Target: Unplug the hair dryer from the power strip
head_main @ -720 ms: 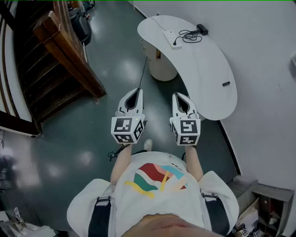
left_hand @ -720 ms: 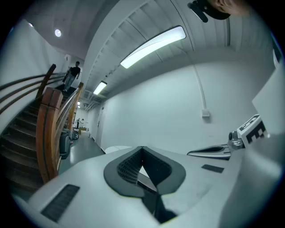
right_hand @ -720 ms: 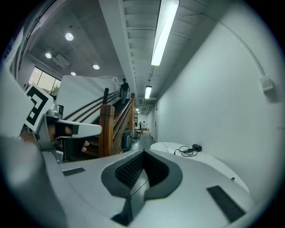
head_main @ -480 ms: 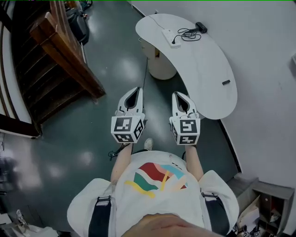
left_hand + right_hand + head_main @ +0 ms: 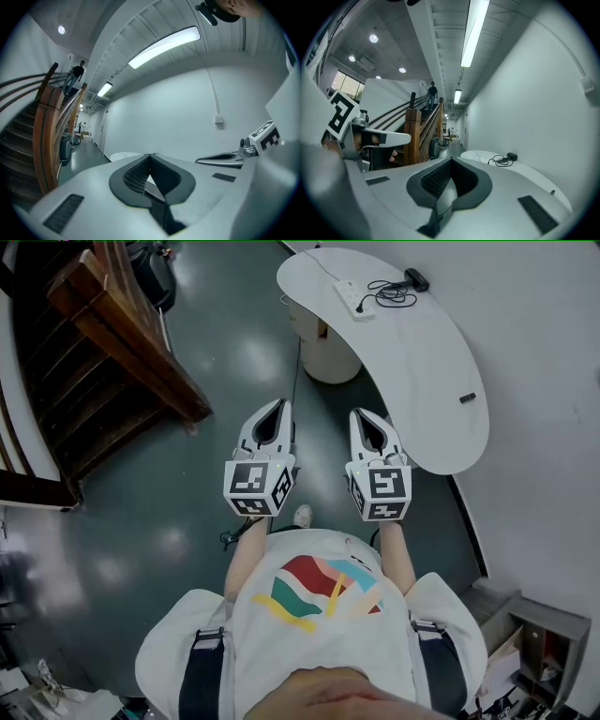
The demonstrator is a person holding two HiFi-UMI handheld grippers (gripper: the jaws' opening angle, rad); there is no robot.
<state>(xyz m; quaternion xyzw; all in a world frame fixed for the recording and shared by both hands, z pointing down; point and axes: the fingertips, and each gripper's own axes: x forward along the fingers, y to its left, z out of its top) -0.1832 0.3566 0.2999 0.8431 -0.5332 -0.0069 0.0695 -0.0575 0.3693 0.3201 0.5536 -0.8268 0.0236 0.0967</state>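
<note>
A white power strip (image 5: pixel 348 298) lies at the far end of a curved white table (image 5: pixel 441 381). Beside it are a coiled black cord (image 5: pixel 384 294) and a small black body (image 5: pixel 415 278), probably the hair dryer; the plug is too small to make out. The right gripper view shows the cord (image 5: pixel 501 161) and black body (image 5: pixel 512 155) far ahead. My left gripper (image 5: pixel 275 409) and right gripper (image 5: pixel 361 416) are held side by side above the floor, well short of the table. Both are shut with nothing between the jaws, as their own views show for the left gripper (image 5: pixel 150 155) and right gripper (image 5: pixel 451 159).
A wooden staircase (image 5: pixel 122 362) rises at the left. The table stands on a cream pedestal (image 5: pixel 330 371), and a thin black cable (image 5: pixel 292 381) runs down from it to the dark floor. A small black object (image 5: pixel 467 397) lies near the table's near end. A low shelf (image 5: pixel 544 643) is at the lower right.
The head view has shifted a little: the table and power strip sit higher in the frame and the grippers slightly higher too. Both grippers stay shut and side by side.
</note>
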